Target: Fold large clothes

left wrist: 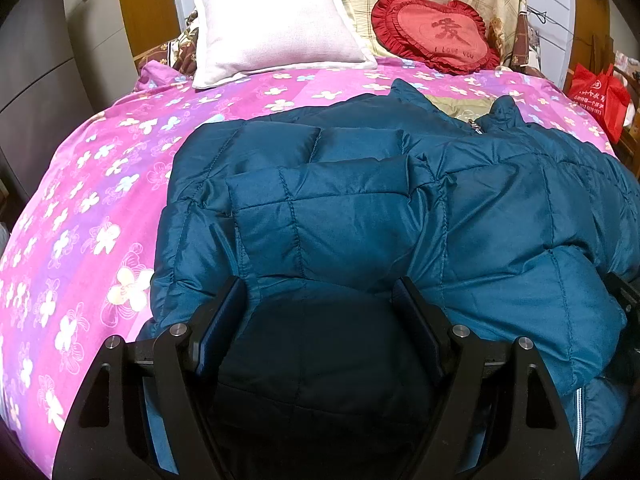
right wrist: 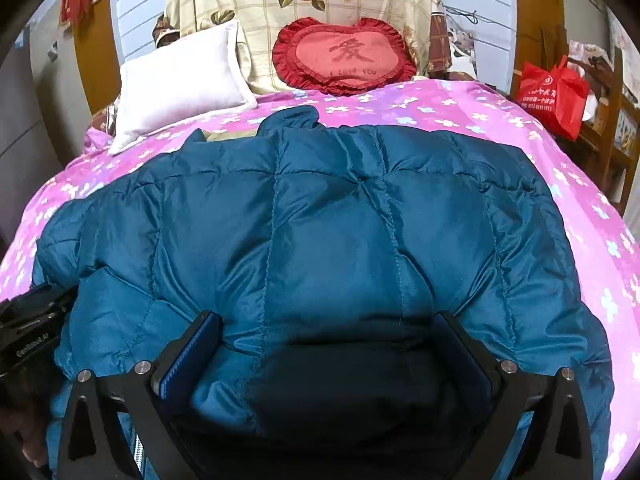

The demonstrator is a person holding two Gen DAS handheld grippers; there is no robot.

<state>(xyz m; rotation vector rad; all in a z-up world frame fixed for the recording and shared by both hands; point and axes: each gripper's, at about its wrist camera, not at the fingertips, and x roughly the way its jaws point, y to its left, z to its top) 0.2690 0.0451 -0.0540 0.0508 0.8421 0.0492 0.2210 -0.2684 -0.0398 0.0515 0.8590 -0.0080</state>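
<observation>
Home bedroom: bed under pink floral bedspread point(left wrist: 100, 184), white pillow point(left wrist: 276, 28), red heart cushion point(right wrist: 344, 56) (reads "I LOVE YOU"), wooden headboard frame point(left wrist: 144, 8).

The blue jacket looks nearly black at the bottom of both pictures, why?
Left wrist view: the left claw shades the jacket beneath it. Right wrist view: the right claw casts the same shadow; farther fabric shines. Fisheye lenses bend both pictures' edges.

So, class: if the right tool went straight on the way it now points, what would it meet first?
The right tool would first meet the blue padded jacket, whose fabric already lies between its open fingers. Beyond that lies the pink floral bedcover, though depth is unclear.
</observation>
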